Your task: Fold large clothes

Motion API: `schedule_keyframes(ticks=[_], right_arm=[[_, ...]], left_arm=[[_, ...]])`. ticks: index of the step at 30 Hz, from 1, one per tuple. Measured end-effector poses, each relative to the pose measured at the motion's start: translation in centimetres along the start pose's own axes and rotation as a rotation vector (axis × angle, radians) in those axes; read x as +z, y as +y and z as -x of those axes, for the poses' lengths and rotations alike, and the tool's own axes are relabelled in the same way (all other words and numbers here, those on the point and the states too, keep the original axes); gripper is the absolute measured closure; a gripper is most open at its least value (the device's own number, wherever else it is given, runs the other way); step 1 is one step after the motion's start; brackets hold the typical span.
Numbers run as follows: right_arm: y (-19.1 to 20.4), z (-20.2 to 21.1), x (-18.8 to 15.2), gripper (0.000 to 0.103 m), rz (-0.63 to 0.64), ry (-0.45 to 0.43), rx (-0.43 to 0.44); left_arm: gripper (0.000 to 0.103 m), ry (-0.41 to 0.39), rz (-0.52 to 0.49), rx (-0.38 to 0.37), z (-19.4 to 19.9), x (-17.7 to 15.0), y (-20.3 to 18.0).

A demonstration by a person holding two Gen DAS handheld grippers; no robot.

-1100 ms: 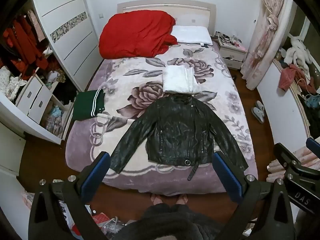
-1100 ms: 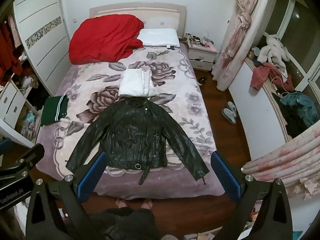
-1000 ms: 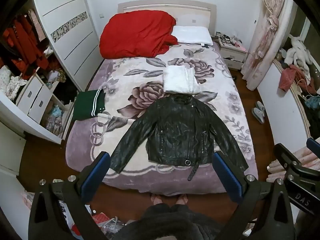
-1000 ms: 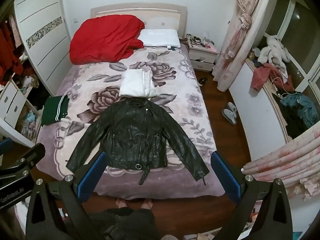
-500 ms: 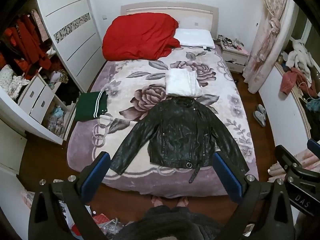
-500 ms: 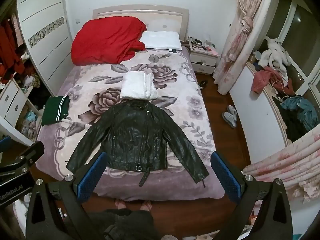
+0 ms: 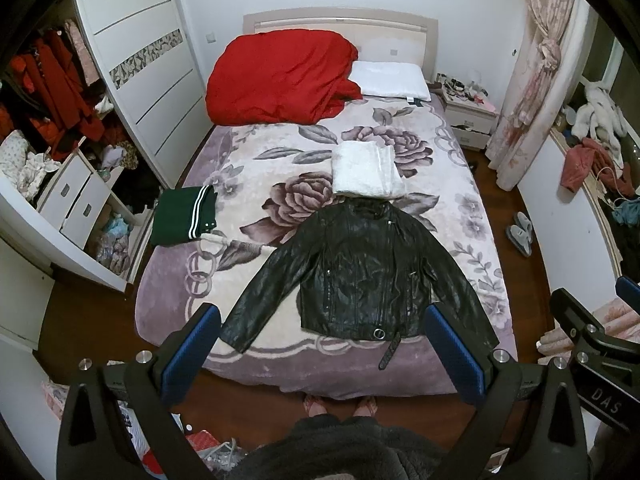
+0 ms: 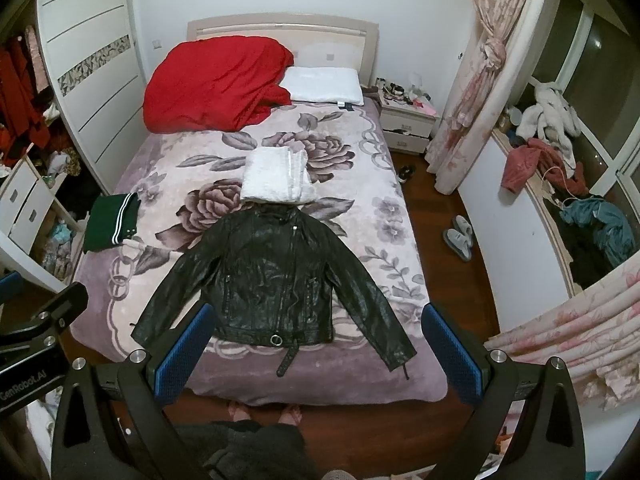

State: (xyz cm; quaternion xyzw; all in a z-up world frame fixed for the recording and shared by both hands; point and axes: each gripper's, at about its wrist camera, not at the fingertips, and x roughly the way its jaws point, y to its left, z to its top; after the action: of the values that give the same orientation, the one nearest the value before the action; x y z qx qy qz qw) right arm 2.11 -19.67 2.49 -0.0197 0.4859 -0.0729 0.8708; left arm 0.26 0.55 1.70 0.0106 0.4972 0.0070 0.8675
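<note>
A black leather jacket [image 7: 360,268] lies flat and face up on the floral bed [image 7: 256,168], sleeves spread, hem and belt strap near the foot edge; it also shows in the right wrist view [image 8: 272,276]. My left gripper [image 7: 320,344] is open and empty, held high above the foot of the bed. My right gripper [image 8: 316,344] is open and empty at the same height. Each gripper shows at the edge of the other's view.
A folded white garment [image 7: 366,172] lies just beyond the jacket's collar. A folded green garment [image 7: 184,216] sits at the bed's left edge. A red duvet [image 7: 280,76] and white pillow [image 7: 388,80] are at the headboard. Wardrobe left, nightstand and slippers [image 8: 460,236] right.
Both views have shifted slightly, so the bed and jacket sit a little lower in frame. Nothing on the bed has moved. Both grippers stay open.
</note>
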Motion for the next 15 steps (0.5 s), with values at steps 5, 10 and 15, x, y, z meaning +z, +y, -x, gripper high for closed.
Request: schedule_keyframes(ticks=[5, 10, 15], right_arm=[[0.04, 0.10, 0.22, 0.000, 0.001, -0.001, -0.001], [-0.24, 0.02, -0.14, 0.000, 0.000, -0.006, 0.000], [-0.29, 0.23, 0.14, 0.000, -0.001, -0.009, -0.003]], left_arm=[[0.000, -0.002, 0.003, -0.003, 0.19, 0.11, 0.08], [0.000, -0.002, 0.001, -0.003, 0.24, 0.25, 0.05], [0.000, -0.004, 0.002, -0.001, 0.28, 0.28, -0.11]])
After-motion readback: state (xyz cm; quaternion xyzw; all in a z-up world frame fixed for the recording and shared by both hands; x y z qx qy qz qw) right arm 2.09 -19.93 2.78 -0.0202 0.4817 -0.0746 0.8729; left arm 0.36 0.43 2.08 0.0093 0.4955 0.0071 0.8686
